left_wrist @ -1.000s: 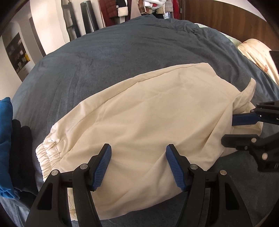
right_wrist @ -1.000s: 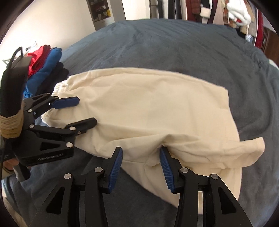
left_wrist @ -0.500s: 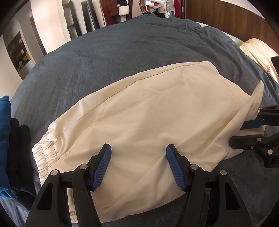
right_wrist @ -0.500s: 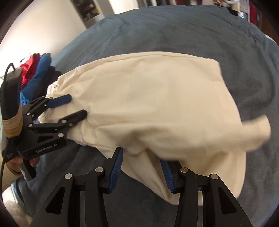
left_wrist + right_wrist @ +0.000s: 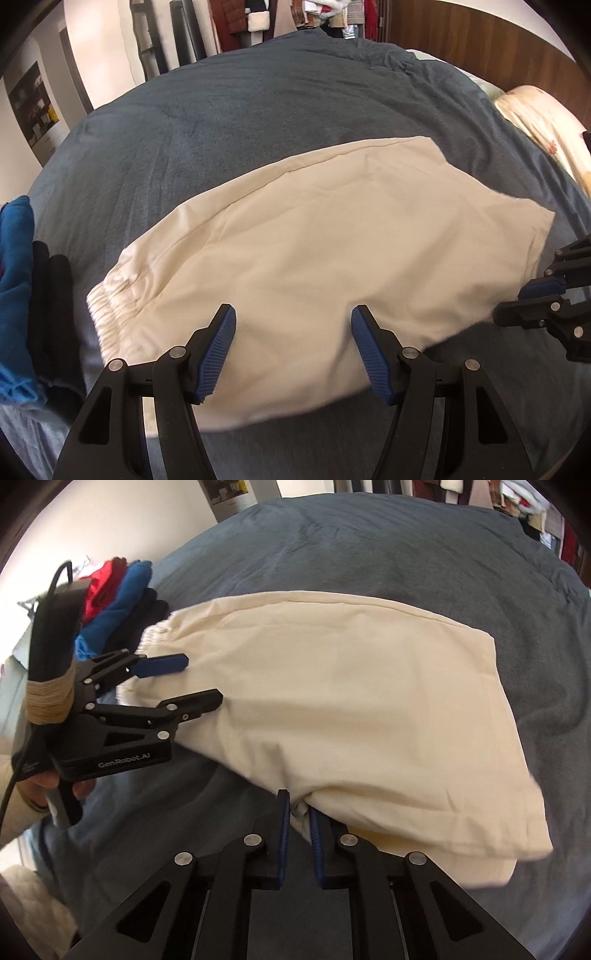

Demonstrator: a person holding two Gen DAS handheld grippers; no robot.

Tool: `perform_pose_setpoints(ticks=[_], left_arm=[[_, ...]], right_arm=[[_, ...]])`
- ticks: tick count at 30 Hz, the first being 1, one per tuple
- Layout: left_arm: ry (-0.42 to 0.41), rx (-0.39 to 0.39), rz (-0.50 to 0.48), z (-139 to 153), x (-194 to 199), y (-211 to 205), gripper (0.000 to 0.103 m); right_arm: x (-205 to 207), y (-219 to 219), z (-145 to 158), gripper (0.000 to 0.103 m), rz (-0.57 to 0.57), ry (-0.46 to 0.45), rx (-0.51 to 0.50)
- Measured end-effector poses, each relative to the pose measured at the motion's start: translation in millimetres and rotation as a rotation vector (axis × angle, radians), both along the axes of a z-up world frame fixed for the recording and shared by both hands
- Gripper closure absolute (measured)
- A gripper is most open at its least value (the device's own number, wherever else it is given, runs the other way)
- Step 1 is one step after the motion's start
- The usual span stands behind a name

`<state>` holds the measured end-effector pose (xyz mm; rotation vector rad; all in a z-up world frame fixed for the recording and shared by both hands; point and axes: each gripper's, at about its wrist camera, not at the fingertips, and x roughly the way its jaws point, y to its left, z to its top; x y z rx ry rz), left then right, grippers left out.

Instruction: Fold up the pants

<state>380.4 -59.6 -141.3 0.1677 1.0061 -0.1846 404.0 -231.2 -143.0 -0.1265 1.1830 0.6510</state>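
The cream pants (image 5: 325,251) lie partly folded on the dark blue bed cover (image 5: 258,110), elastic waistband at the left. My left gripper (image 5: 293,343) is open over the near edge of the pants, holding nothing. My right gripper (image 5: 298,812) is shut on a bunched fold at the near edge of the pants (image 5: 351,701). In the right wrist view the left gripper (image 5: 195,681) hangs open beside the waistband. In the left wrist view the right gripper (image 5: 532,295) shows at the right edge by the leg end.
A pile of blue, black and red clothes (image 5: 118,590) lies beside the waistband, also in the left wrist view (image 5: 22,288). A floral pillow (image 5: 543,122) sits at the far right. Hanging clothes (image 5: 295,14) and a wall stand beyond the bed.
My right gripper has closed on the near fold of the pants. The loose leg flap at the right has dropped flat. My left gripper has stayed open and moved a little back.
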Motion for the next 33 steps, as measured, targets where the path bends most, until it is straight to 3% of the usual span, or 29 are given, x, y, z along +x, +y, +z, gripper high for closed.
perform_pose_setpoints(ticks=[6,13,23,25,28,33], left_arm=[[0.003,0.06,-0.019,9.7,-22.4,4.2,0.039],[0.039,0.128,0.044,13.5,-35.5,36.4,0.039],[0.006,0.147,0.08,27.9,-47.3,54.7,0.039],[-0.016,0.141,0.089,31.8,-45.8,57.7,0.038],[-0.014,0.115,0.127,30.2,-37.1,66.4,0.039],[-0.012,0.071,0.161,21.2,-22.4,75.5,0.039]], right_arm=[[-18.8,-8.5,-5.9,0.091,-0.064,0.077,0.037],[-23.0,-4.2,-27.8,0.091,-0.125,0.131,-0.017],[-48.5,-1.5,-7.2,0.09,-0.273,0.15,-0.144],[-52.9,-0.8,9.0,0.09,-0.307,0.116,-0.139],[-49.5,3.0,31.3,0.09,-0.374,-0.012,-0.172],[-16.2,-6.0,27.0,0.09,-0.496,-0.082,-0.152]])
